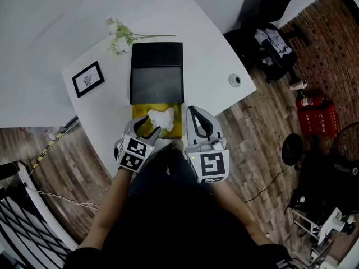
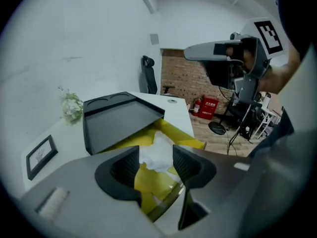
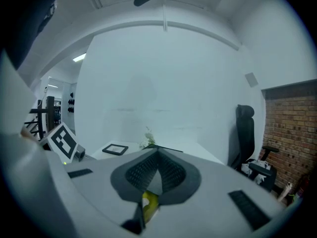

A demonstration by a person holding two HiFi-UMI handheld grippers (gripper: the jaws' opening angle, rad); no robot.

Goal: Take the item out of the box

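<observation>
The left gripper (image 1: 147,129) hangs over the open, yellow-lined box (image 1: 176,126). Its 2 jaws are spread either side of the crumpled white item (image 1: 161,118) lying inside, not pressing it. The right gripper (image 1: 192,112) sits just beside the box, jaws pressed together on nothing.

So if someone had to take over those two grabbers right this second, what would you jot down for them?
Left gripper: jaws open, above the open box, white crumpled item between them, not gripped.
Right gripper: jaws shut, empty, just right of the box.
Box on the table, black lid lying open behind its yellow lining.
Done: box opened. Left: close on the item, lift it out.
</observation>
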